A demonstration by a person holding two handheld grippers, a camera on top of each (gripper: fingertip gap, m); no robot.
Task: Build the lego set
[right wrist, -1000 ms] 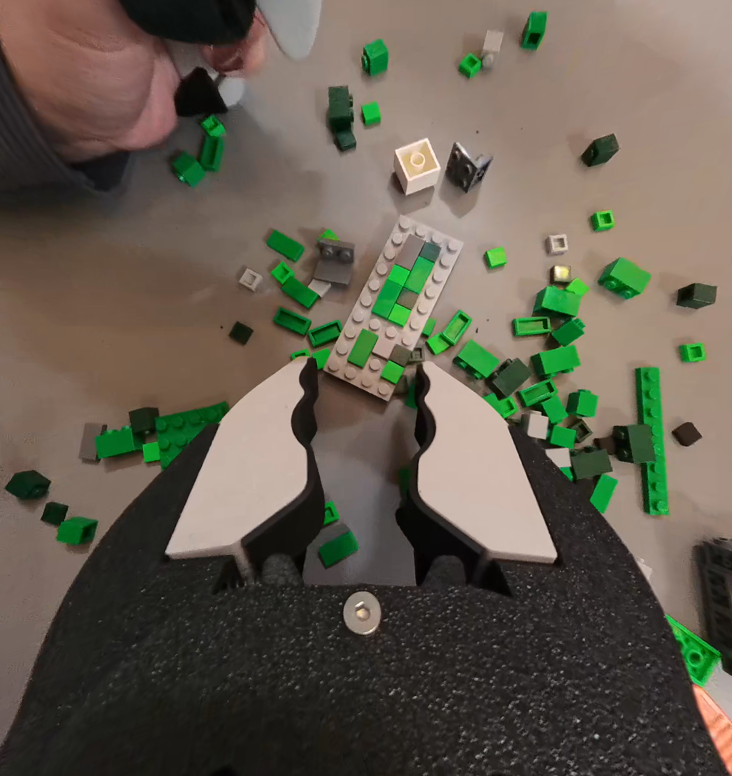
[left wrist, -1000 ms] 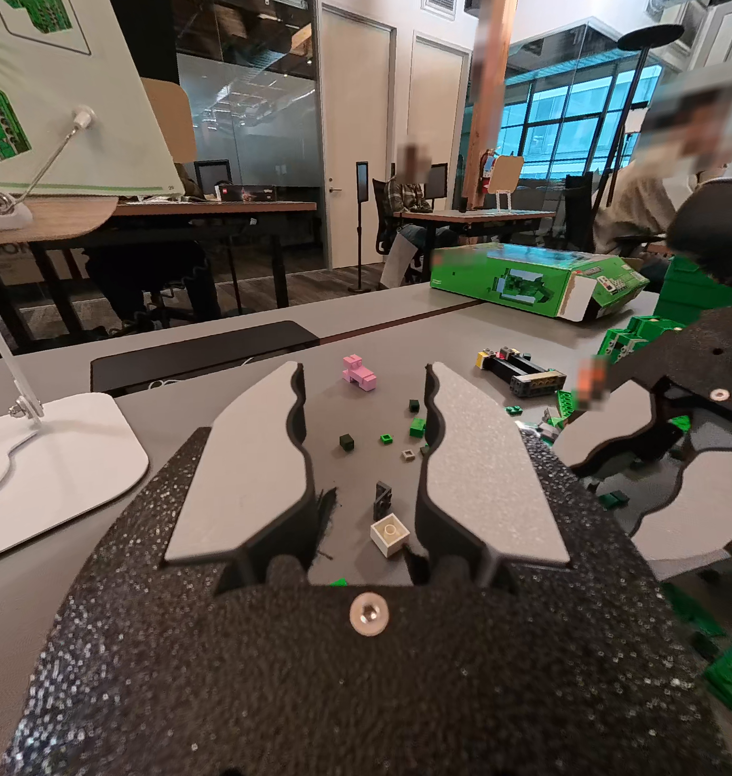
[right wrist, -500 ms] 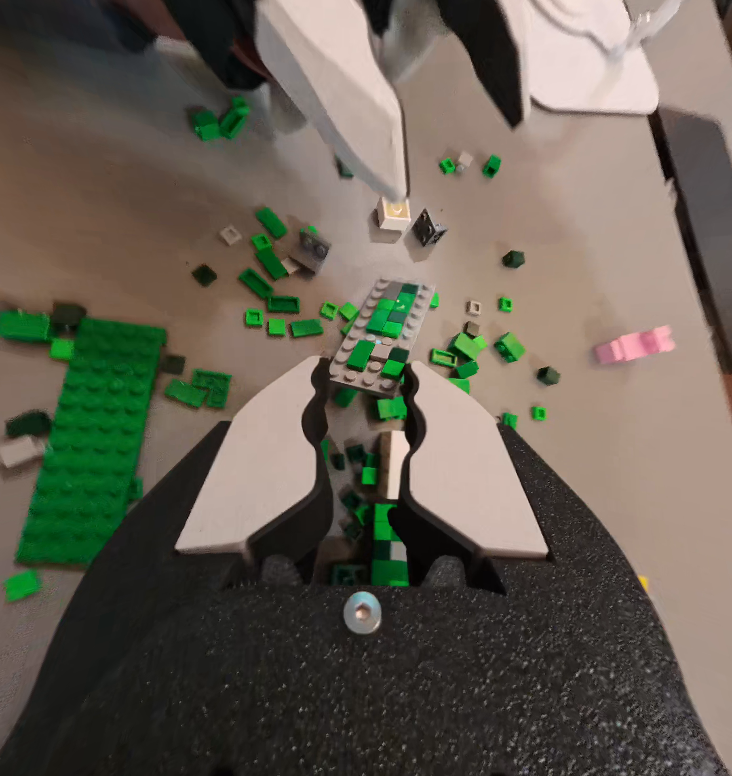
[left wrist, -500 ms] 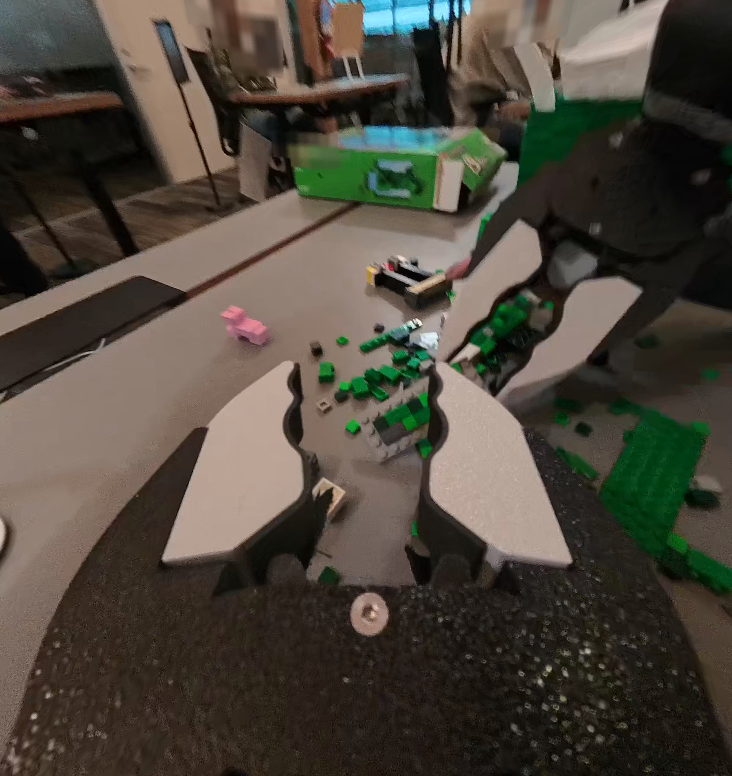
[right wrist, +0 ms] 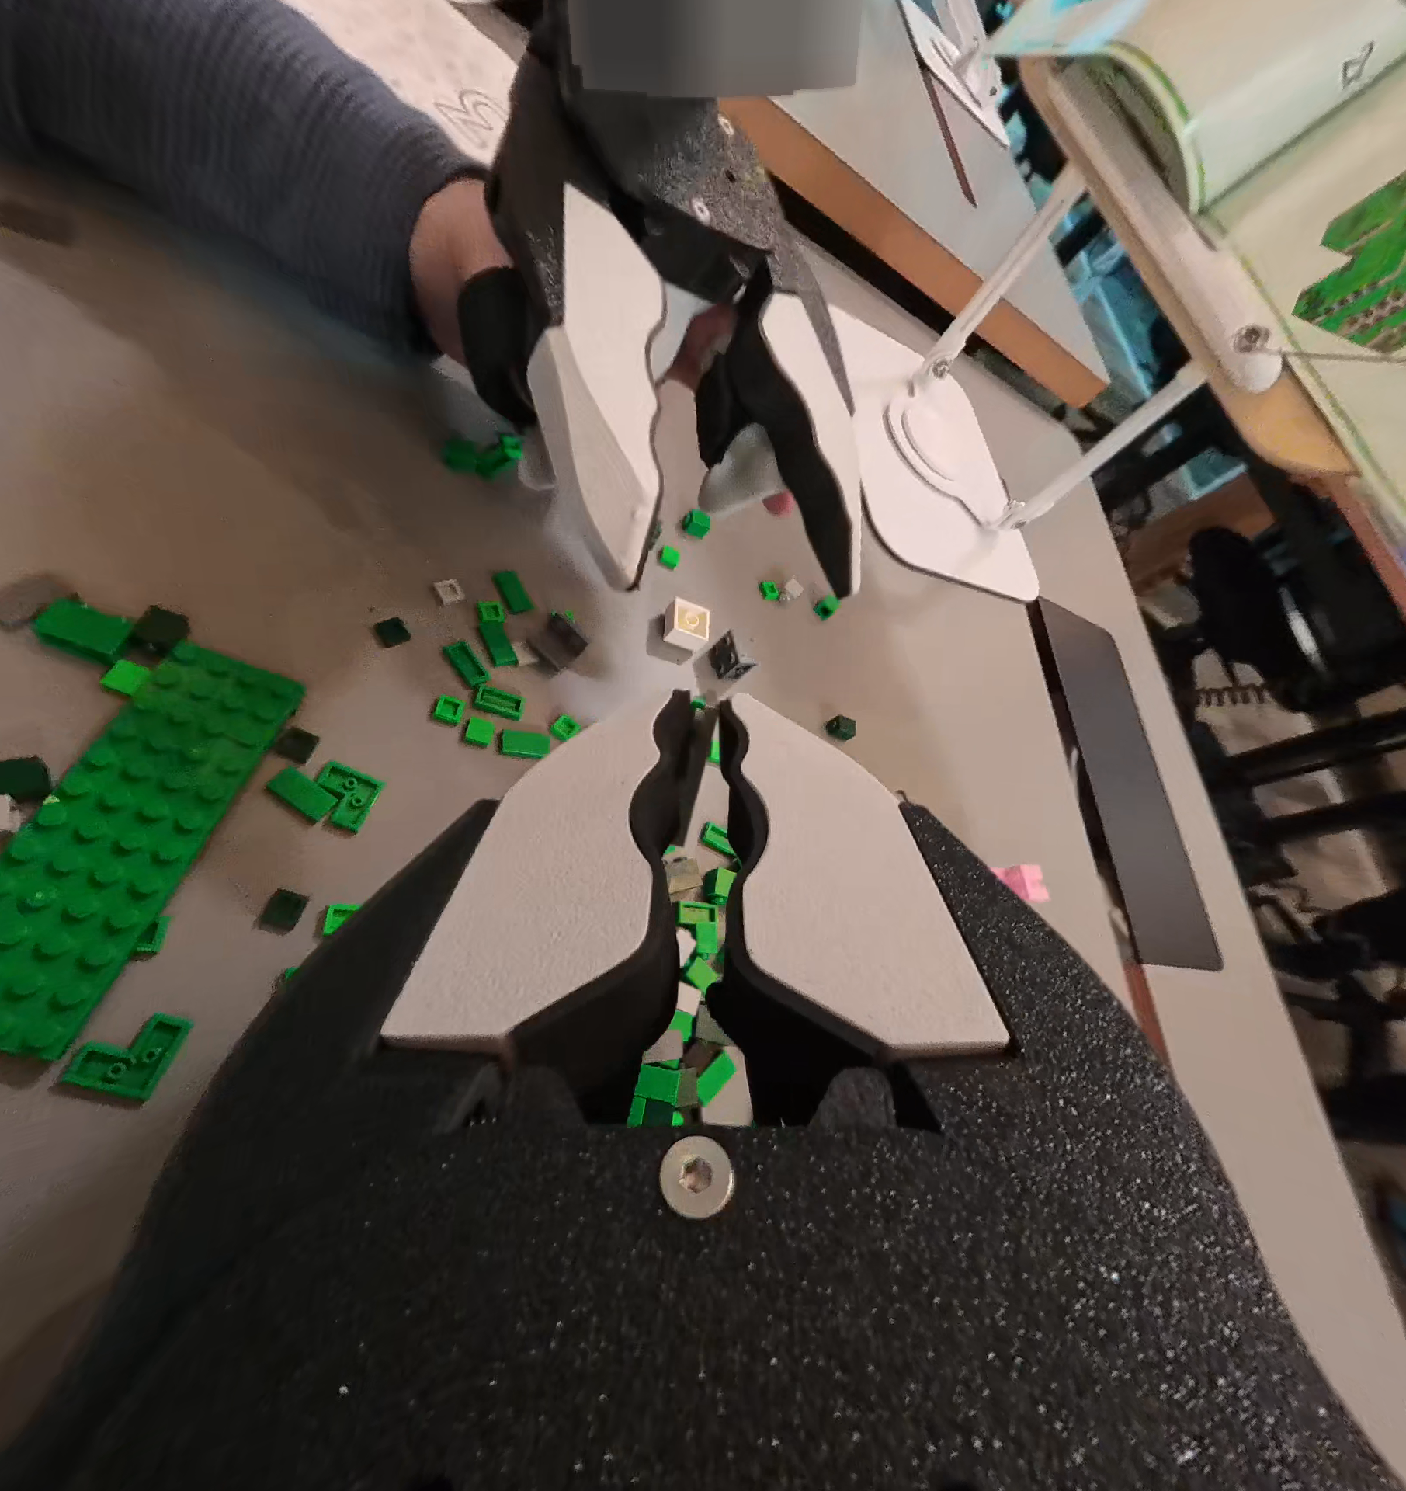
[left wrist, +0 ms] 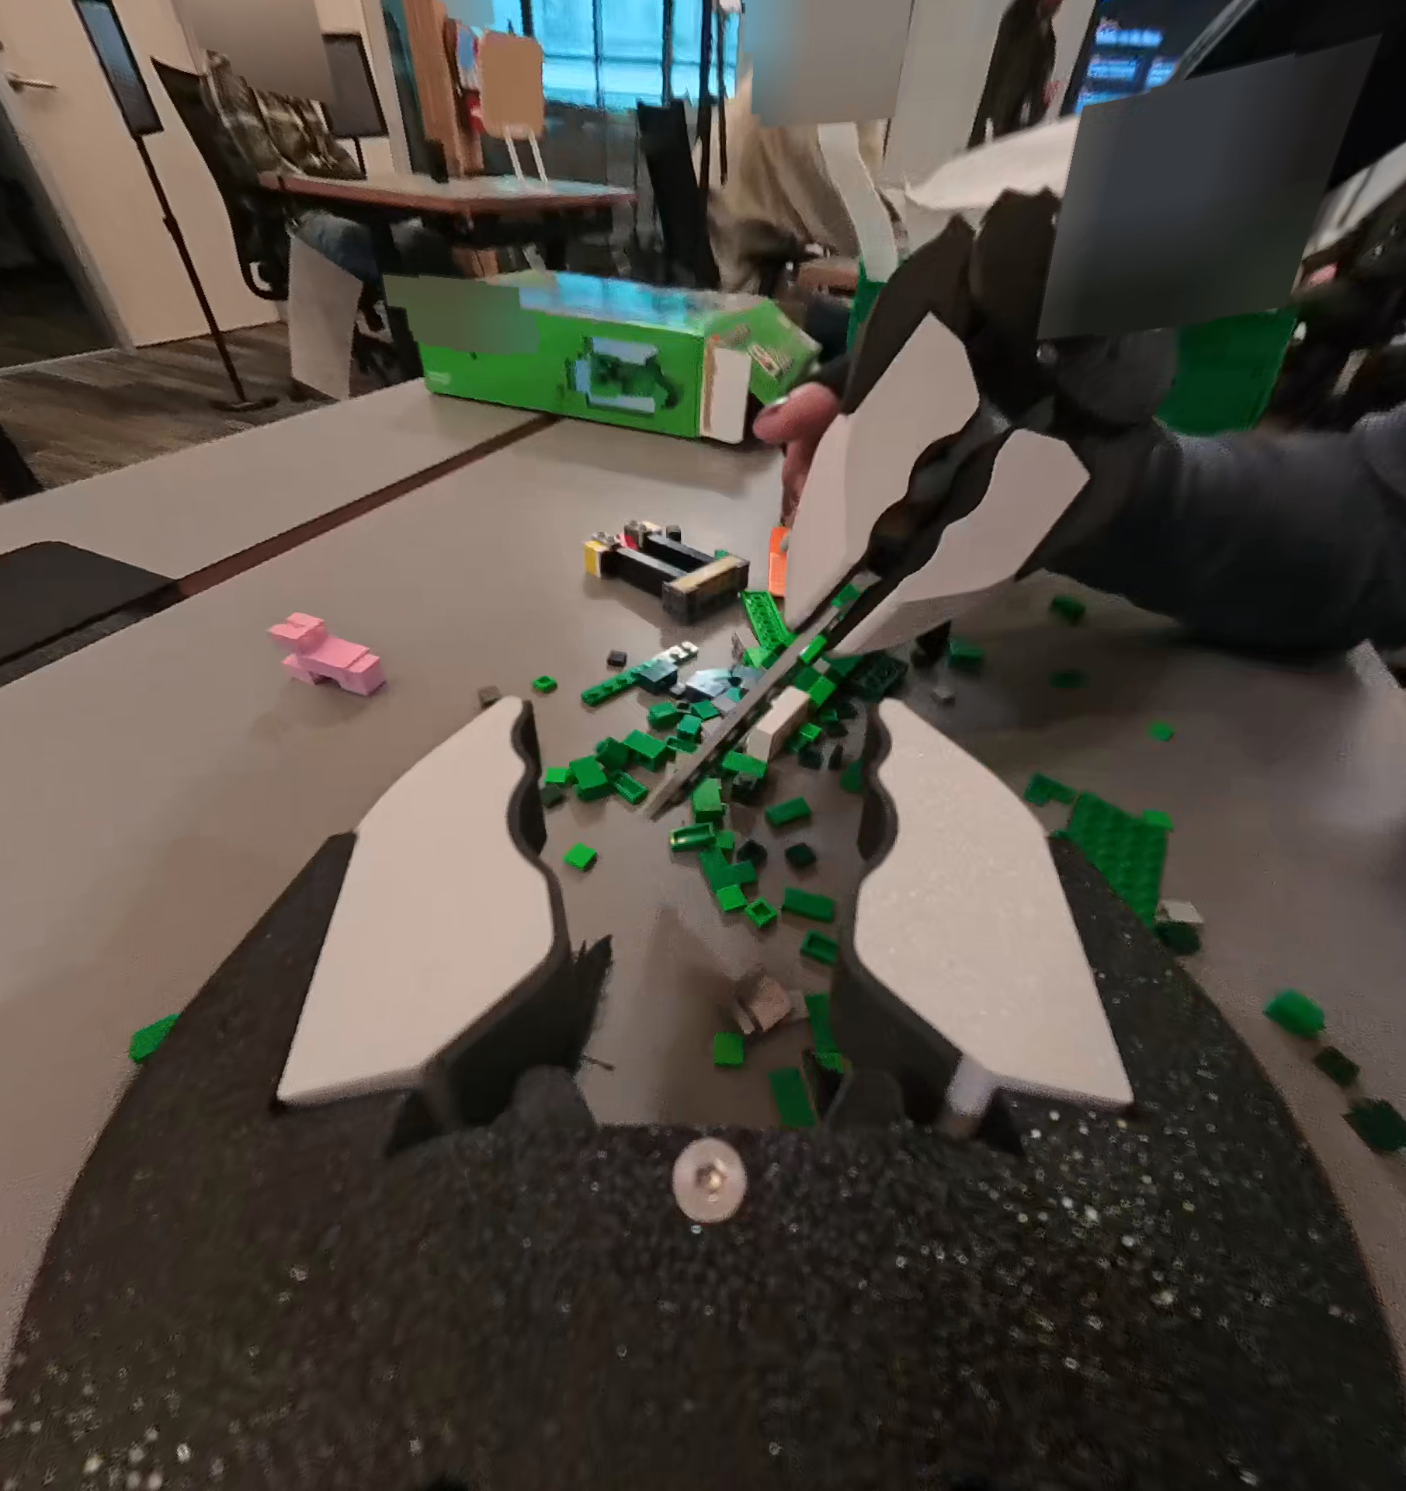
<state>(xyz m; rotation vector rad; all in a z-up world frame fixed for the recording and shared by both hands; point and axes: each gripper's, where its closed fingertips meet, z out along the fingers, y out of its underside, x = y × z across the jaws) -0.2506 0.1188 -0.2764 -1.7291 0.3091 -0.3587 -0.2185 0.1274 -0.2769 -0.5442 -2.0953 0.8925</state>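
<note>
The right tool (left wrist: 824, 637) is nearly shut on the grey plate (left wrist: 732, 726), pinching it by 1 end so that it hangs tilted, its far end sloping down toward the loose pieces (left wrist: 723, 807) on the tabletop (left wrist: 199, 766). In the right wrist view the plate shows only edge-on as a thin dark strip between the fingers (right wrist: 570, 871) of that tool (right wrist: 703, 714). Small green tiles sit on the plate's upper face.

The left tool (left wrist: 703, 742) is wide open and holds nothing; below its gap lie scattered green tiles and a small grey piece (left wrist: 760, 1000). Seen from the right wrist, the left tool (right wrist: 732, 581) points down at 12 o'clock, tips just above a white brick (right wrist: 687, 625) and a dark grey brick (right wrist: 728, 657), which lie side by side.

Open tabletop lies at 9 o'clock in the left wrist view, bare around a pink figure (left wrist: 324, 653). A black assembly (left wrist: 667, 565) and a green box (left wrist: 594, 355) sit toward 12 o'clock, the box near the tabletop's far edge. A large green baseplate (right wrist: 94, 847) lies flat at 9 o'clock in the right wrist view, well apart from the held plate. A white stand base (right wrist: 937, 484) rests at 1 o'clock beside a black strip (right wrist: 1127, 783) along the tabletop's edge.
</note>
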